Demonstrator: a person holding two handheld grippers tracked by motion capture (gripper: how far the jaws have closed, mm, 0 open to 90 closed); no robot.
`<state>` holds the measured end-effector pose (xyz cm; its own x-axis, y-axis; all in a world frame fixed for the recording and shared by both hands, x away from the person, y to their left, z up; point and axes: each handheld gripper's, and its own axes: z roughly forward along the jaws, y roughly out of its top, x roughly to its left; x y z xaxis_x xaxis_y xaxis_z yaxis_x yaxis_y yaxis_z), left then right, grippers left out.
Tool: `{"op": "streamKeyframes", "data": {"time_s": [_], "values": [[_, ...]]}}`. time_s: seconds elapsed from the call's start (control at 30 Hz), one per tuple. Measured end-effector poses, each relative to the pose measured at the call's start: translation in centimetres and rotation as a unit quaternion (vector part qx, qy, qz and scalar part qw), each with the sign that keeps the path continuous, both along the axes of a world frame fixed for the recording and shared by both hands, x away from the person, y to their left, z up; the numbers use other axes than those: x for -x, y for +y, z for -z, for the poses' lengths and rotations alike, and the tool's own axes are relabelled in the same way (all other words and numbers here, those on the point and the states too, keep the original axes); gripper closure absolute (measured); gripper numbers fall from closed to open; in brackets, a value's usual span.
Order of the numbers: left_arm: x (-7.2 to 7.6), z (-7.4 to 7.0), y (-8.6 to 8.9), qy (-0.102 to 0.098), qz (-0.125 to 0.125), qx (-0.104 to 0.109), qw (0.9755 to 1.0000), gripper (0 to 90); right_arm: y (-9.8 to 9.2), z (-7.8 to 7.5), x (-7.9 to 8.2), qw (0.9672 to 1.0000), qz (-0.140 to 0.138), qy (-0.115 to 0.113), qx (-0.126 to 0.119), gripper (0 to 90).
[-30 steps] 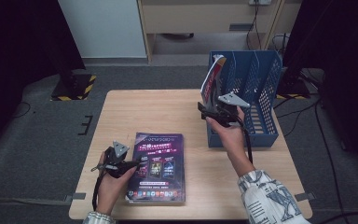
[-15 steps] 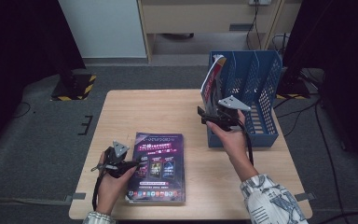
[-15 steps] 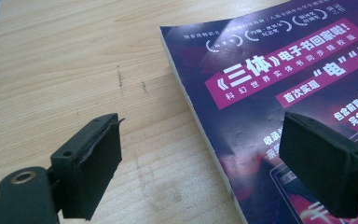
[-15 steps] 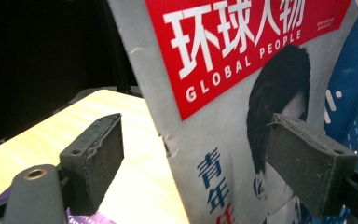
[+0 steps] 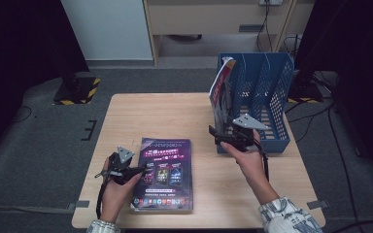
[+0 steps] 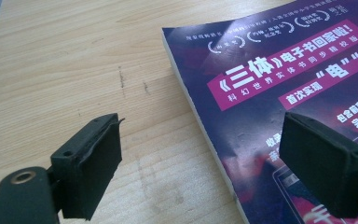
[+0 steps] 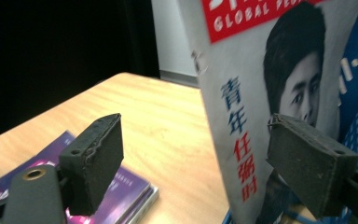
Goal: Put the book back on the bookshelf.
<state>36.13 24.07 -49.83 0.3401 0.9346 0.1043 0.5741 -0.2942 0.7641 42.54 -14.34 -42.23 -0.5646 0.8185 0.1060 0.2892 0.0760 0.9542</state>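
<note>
Two magazines, one filed upright and one flat on the bench, both tongs released.

At the left, near the bench's front edge, the left gripper keeps its place with its jaws spread wide, grasping nothing; its black foam pads straddle the left edge of the purple magazine, a glossy, thin, square-cornered booklet lying flat on pale wood grain. Further right, the right gripper has drawn back toward the person from a second magazine, its jaws empty and parted. That grey-covered magazine with its red title block now stands on its own, slightly curled, in the leftmost slot of the blue perforated plastic file rack at the bench's right edge, so filing it looks done; the purple one is probably next.
</note>
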Motion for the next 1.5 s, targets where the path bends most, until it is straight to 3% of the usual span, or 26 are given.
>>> {"op": "streamKeyframes", "data": {"time_s": [0.3,0.63,1.07,1.23,1.3,1.5], "values": [[-0.1,0.0,0.1,0.0,-0.004,0.002,1.0,12.6,-0.4,1.6,1.6,0.9997,-0.02,0.012,0.0,16.2],[0.0,-0.1,0.1,-0.001,0.001,0.009,1.0,12.8,-0.3,3.4,3.1,0.999,-0.035,0.02,0.02,19.7],[-0.4,-0.2,0.1,-0.003,0.006,0.038,0.9993,13.6,0.7,4.4,4.0,0.9976,-0.055,0.035,0.025,19.4],[-0.6,0.1,0.0,0.003,0.017,0.039,0.9991,18.6,1.5,5.2,4.5,0.9942,-0.09,0.045,0.036,28.2],[-0.6,0.2,0.1,0.006,0.022,0.046,0.9987,22.9,2.2,5.5,4.7,0.992,-0.106,0.046,0.051,29.4],[-0.7,0.3,-0.1,0.017,0.04,0.066,0.9969,31.3,3.4,6.1,5.1,0.9885,-0.127,0.052,0.064,28.8]]}}
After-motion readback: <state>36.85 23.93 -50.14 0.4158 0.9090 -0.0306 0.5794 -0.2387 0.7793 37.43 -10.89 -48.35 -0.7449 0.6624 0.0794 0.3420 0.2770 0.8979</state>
